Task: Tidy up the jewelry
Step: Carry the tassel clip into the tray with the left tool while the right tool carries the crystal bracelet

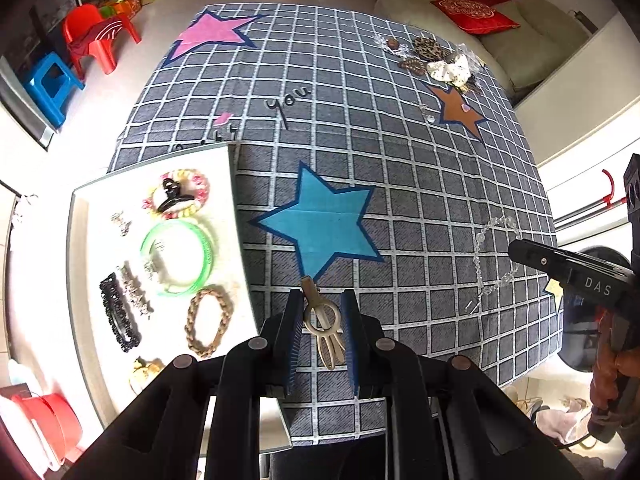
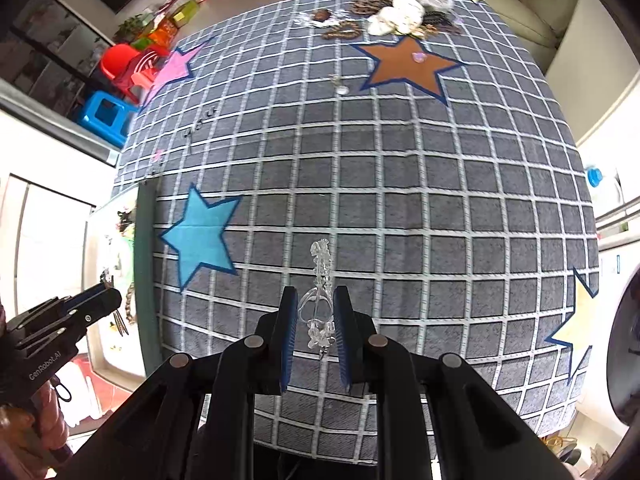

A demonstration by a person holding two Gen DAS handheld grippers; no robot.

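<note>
The left tool (image 1: 322,312) pinched a beige hair clip (image 1: 323,322) above the checked surface (image 1: 400,200), beside the white tray (image 1: 80,280). The right tool (image 2: 316,316) gripped a clear bead bracelet (image 2: 320,300); remaining jewelry pile (image 2: 396,16) lay far back.

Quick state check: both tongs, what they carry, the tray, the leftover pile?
left tongs: shut on beige hair clip
right tongs: shut on clear bead bracelet, dangling
white tray: holds bangles and clips
jewelry pile: unsorted, far table edge
</note>
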